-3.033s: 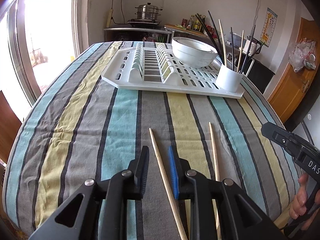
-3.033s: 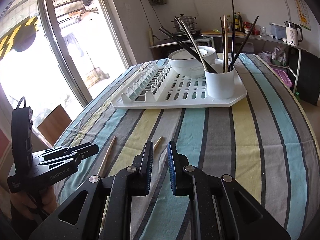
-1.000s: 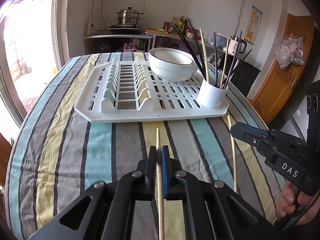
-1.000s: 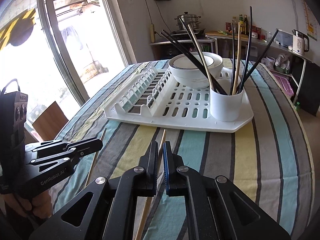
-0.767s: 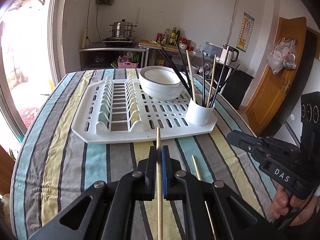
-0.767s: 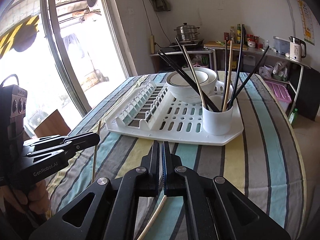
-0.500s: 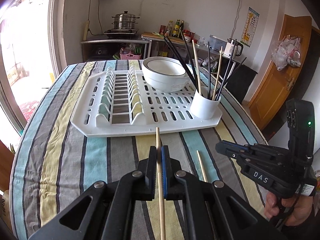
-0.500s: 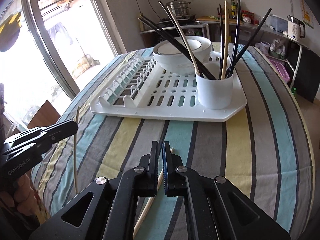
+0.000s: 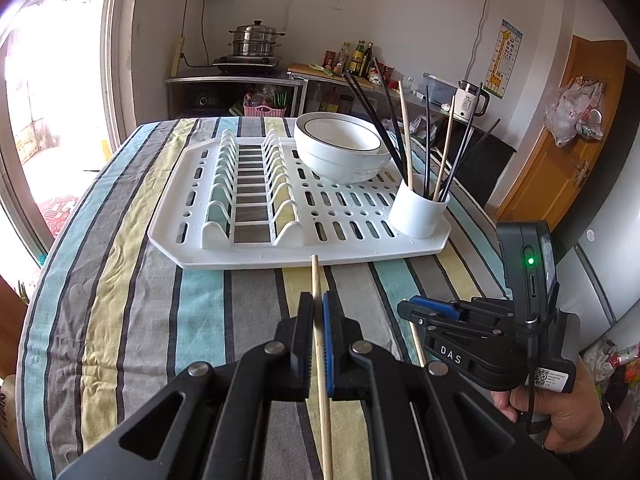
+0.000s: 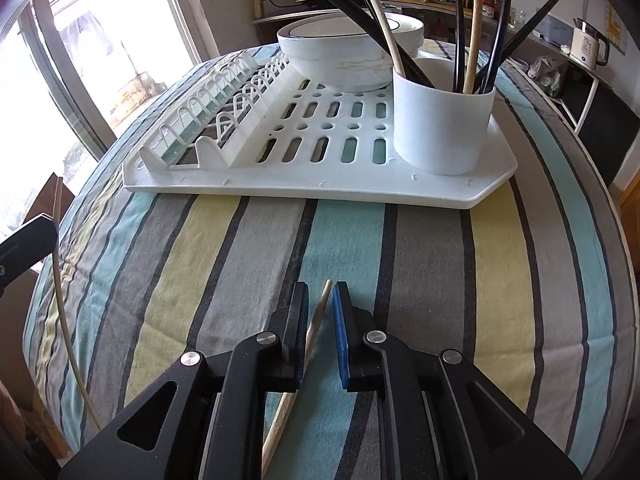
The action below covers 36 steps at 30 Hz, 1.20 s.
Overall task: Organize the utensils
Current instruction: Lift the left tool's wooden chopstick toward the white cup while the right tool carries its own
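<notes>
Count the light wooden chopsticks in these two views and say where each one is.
4. One chopstick is clamped in the left gripper, one lies between the right gripper's open fingers, two stand in the white cup among black ones. Others may hide in the cup.

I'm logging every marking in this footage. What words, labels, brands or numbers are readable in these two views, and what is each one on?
"DAS": white letters on the right hand-held gripper, left wrist view.
Kettle display: digits, too blurred to read.
Giraffe wall chart: symbols too small to read.
Sticker with a QR code on the right hand-held gripper's handle: print too small.
Bottles on the counter: labels unreadable.
Right wrist view: no readable text.
</notes>
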{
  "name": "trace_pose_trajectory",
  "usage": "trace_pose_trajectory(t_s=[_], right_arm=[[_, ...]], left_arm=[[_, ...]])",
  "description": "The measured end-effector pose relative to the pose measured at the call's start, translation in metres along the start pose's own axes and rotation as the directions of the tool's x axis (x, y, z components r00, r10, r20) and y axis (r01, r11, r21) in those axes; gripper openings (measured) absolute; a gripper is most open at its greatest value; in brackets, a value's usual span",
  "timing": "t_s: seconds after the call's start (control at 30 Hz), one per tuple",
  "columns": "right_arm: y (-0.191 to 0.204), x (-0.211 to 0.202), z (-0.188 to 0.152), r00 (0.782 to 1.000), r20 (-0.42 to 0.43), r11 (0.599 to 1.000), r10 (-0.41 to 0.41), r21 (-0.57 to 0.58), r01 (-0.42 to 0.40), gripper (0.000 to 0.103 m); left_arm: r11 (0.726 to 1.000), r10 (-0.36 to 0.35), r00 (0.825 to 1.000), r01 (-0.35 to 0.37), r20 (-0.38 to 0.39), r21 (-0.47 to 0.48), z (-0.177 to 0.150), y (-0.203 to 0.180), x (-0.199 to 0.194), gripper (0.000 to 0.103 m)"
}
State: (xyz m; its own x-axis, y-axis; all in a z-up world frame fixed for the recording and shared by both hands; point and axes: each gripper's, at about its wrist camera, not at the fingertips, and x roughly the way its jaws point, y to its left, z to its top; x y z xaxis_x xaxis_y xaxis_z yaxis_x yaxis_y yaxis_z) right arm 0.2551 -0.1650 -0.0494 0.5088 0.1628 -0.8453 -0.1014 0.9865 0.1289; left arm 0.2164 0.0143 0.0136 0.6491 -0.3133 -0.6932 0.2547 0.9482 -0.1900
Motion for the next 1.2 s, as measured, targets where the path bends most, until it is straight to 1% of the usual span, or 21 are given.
trace_pose_trajectory(t_s=[0.17, 0.3, 0.43, 0.5, 0.63, 0.77, 0.87, 1.0, 1.1, 1.2], right_arm=[[0.008, 0.003, 0.002, 0.999, -0.018, 0.998, -0.050, -0.040, 0.049, 0.012], [0.015, 0.004, 0.003, 0.998, -0.023, 0.997, -0.058, -0.057, 0.057, 0.005], [0.014, 0.003, 0.004, 0.999, -0.026, 0.998, -0.026, -0.051, 0.025, 0.004], [0.011, -0.003, 0.004, 1.000, -0.011, 0.999, -0.016, -0.046, 0.015, 0.004], [0.003, -0.029, 0.009, 0.998, 0.059, 0.999, 0.017, -0.037, -0.015, 0.004], [-0.008, -0.065, 0.016, 0.988, 0.153, 0.999, 0.035, -0.024, -0.032, 0.004], [-0.018, -0.095, 0.018, 0.973, 0.226, 0.999, 0.038, -0.013, -0.036, 0.004], [-0.026, -0.130, 0.018, 0.948, 0.316, 0.999, 0.041, -0.004, -0.042, 0.004], [-0.031, -0.148, 0.013, 0.931, 0.362, 0.999, 0.045, 0.001, -0.049, 0.004], [-0.032, -0.157, 0.007, 0.917, 0.395, 0.999, 0.046, 0.000, -0.050, 0.004]], left_arm=[[1.000, 0.001, 1.000, -0.001, -0.001, -0.001, -0.001, 0.001, -0.001, 0.005], [1.000, 0.000, 1.000, 0.000, 0.002, 0.000, -0.001, 0.001, -0.004, 0.005], [1.000, -0.004, 1.000, 0.004, 0.005, 0.003, 0.000, 0.000, -0.007, 0.005], [1.000, -0.007, 1.000, 0.007, 0.007, 0.006, 0.001, -0.001, -0.008, 0.005], [1.000, -0.011, 1.000, 0.010, 0.016, 0.013, 0.006, -0.004, -0.012, 0.005], [0.999, -0.015, 0.999, 0.014, 0.037, 0.030, 0.015, -0.011, -0.020, 0.005], [0.999, -0.019, 0.998, 0.016, 0.060, 0.047, 0.022, -0.018, -0.027, 0.005], [0.997, -0.031, 0.995, 0.025, 0.093, 0.068, 0.030, -0.029, -0.040, 0.005], [0.996, -0.042, 0.992, 0.032, 0.119, 0.079, 0.033, -0.037, -0.050, 0.005], [0.995, -0.046, 0.990, 0.034, 0.136, 0.091, 0.035, -0.044, -0.056, 0.004]])
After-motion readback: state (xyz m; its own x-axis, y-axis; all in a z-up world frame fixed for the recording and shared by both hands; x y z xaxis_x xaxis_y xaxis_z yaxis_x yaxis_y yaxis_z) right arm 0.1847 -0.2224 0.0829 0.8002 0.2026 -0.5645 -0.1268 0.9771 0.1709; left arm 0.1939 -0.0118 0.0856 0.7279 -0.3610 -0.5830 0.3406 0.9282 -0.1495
